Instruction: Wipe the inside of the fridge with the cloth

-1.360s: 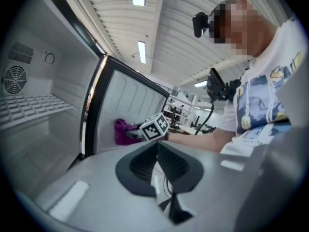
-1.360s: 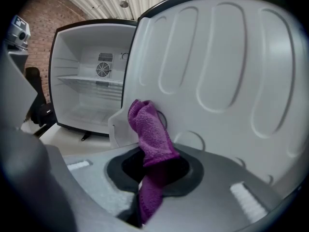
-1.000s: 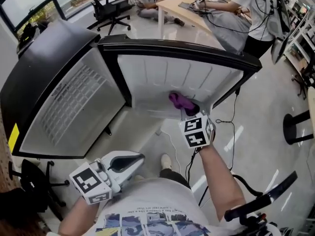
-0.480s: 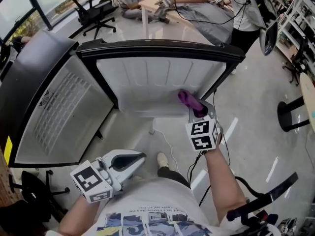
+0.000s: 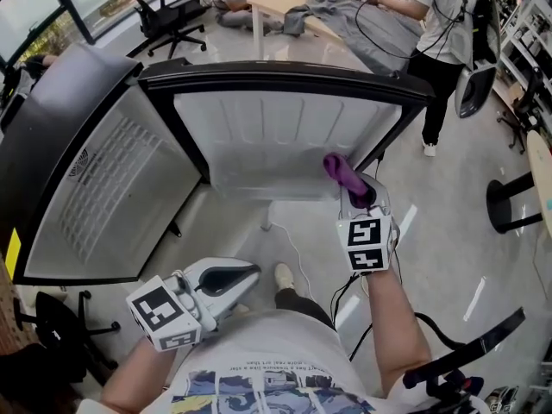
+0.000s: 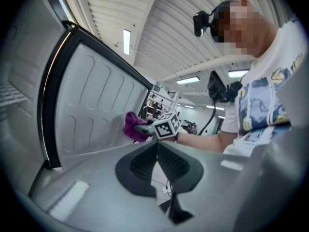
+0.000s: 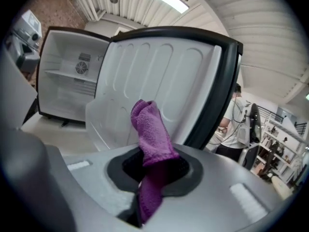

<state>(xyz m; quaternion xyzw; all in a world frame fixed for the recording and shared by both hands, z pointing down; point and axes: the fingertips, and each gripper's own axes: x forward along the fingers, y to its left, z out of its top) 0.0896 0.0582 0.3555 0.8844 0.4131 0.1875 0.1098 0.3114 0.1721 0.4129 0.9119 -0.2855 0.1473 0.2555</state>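
Note:
The fridge (image 5: 52,136) stands open at the left, its white inside (image 7: 65,79) with a shelf and fan grille showing. Its door (image 5: 276,132) swings toward me with the ribbed white liner (image 7: 154,76) facing up. My right gripper (image 5: 354,186) is shut on a purple cloth (image 5: 343,171), which rests against the liner's lower right part. In the right gripper view the cloth (image 7: 152,134) sticks up between the jaws (image 7: 153,166). My left gripper (image 5: 244,272) hangs low near my body, jaws shut on nothing (image 6: 157,151), apart from the fridge.
A white cable (image 5: 297,253) trails on the floor under the door. Behind the fridge are an office chair (image 5: 177,11) and a table with a grey garment (image 5: 336,7). A person (image 5: 440,33) stands at the back right. A dark stool (image 5: 517,201) is right.
My right gripper has slid the purple cloth rightward along the door liner, from its middle toward its right edge. The left gripper has stayed where it was.

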